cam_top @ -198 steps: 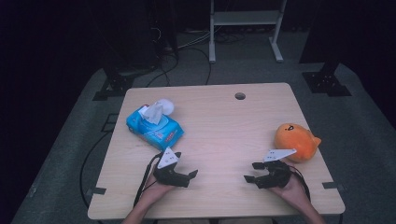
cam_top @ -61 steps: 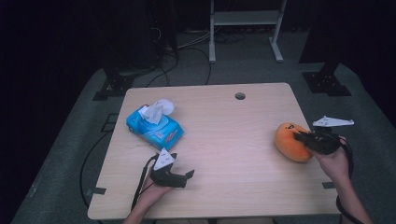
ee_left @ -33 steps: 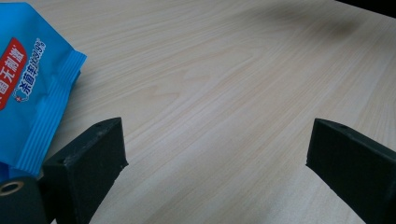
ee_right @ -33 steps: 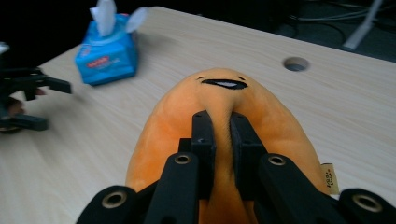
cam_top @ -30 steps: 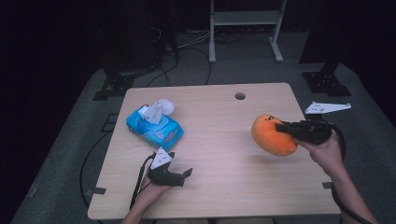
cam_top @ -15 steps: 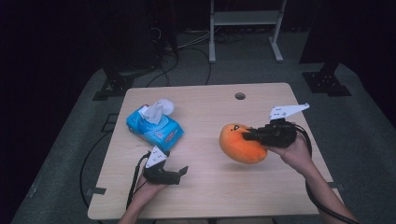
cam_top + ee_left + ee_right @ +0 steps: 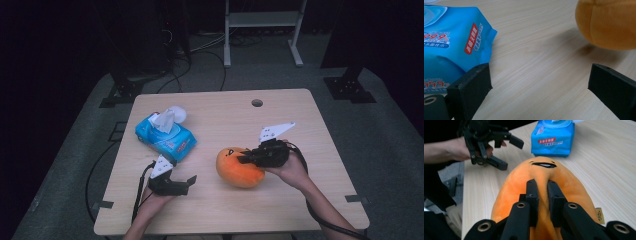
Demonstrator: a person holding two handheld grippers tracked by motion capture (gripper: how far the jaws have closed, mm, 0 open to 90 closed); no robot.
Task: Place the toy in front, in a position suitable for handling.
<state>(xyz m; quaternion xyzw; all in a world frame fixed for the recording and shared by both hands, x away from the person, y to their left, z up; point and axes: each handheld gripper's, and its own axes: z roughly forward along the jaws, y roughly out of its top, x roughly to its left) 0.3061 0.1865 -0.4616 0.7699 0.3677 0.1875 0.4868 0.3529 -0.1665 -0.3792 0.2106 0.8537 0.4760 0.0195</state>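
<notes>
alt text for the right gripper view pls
The right gripper pinches a fold of an orange plush toy with a stitched face, over a wooden table. Beyond lie a blue wet wipes pack and the open left gripper.

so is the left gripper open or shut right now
Open. In the left gripper view the left gripper has its two black jaws spread wide with bare table between them, gripping nothing.

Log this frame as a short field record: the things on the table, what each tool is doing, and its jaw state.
Surface: light wooden table
Held item: round orange plush toy
Right tool: jaws pinched shut on the plush's fabric
Left tool: jaws wide open, nothing between them, near the table's front edge
Other item: blue soft pack of wet wipes, left of the plush
</notes>
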